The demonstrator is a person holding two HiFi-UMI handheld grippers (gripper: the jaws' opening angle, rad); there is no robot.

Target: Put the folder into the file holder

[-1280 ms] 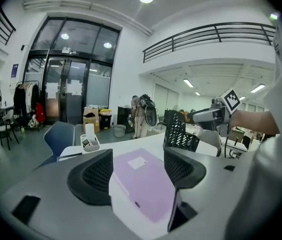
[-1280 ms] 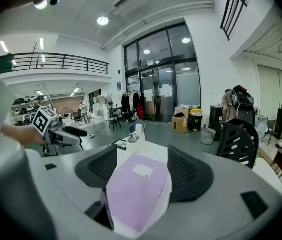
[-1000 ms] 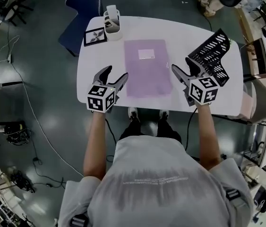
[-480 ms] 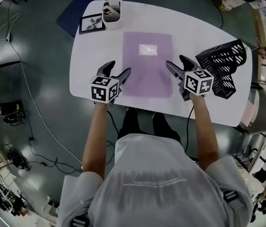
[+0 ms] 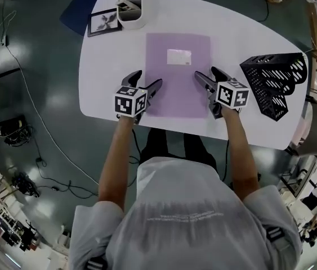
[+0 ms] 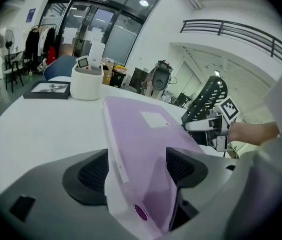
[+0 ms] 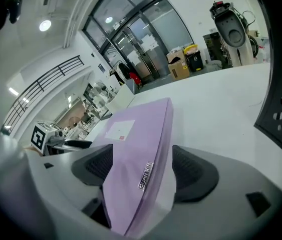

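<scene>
**Folder flanked by two opening hand-held grippers**

The purple folder (image 5: 178, 61) is seen lying on the white desk (image 5: 105, 55), with the black file holder (image 5: 273, 83) set well apart at its 3 o'clock. The left hand-held gripper (image 5: 147, 79) is placed at the folder's 8 o'clock edge, the right hand-held gripper (image 5: 206, 73) at its 4 o'clock edge. Both pairs of jaws are being opened wide. A folder edge is framed between each pair, yet is pressed by no pad.

Head view steeply down over table (image 5: 231, 38), gripper views low, facing inward, sharing folder (image 5: 178, 77)
</scene>
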